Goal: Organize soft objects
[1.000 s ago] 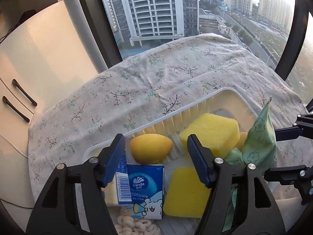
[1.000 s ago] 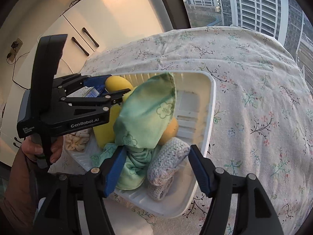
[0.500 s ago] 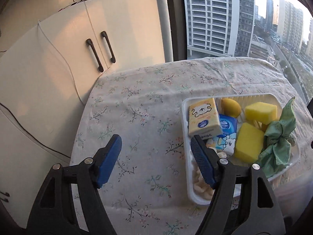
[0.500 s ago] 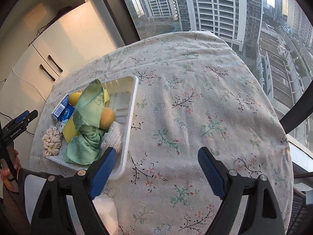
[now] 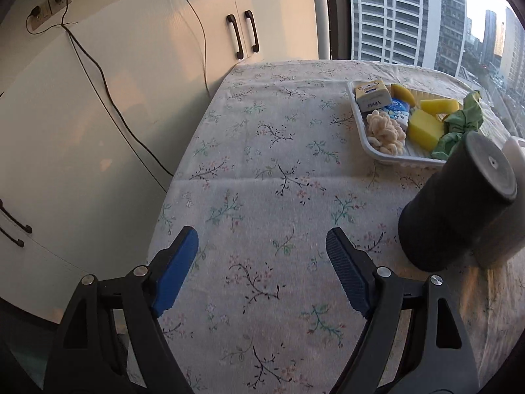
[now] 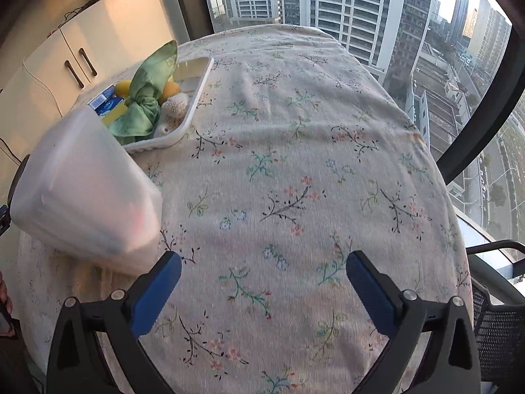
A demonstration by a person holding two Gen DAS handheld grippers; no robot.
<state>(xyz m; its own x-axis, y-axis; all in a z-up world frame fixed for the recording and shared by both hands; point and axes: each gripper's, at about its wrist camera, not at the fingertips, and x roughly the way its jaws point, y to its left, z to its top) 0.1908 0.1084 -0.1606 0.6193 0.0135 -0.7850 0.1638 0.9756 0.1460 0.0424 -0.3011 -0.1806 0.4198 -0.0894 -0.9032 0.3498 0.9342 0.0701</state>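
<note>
Both hand-held grippers, left [image 5: 259, 272] and right [image 6: 262, 287], stood apart and empty above the table [image 5: 262, 170]. The soft objects lay in the white tray [image 5: 361, 124], far ahead-right of the left one and ahead-left of the right. Neither seemed clearly nearer.

Your desk [image 5: 262, 151], draped in floral cloth, carried a white tray [image 5: 362, 131], a black cylinder [image 5: 456, 203] and a translucent tub [image 6: 82, 193].

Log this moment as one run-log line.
left gripper: open, empty | right gripper: open, empty | white tray: holds green cloth, sponges, tissue packs | phase: both clear of tray
</note>
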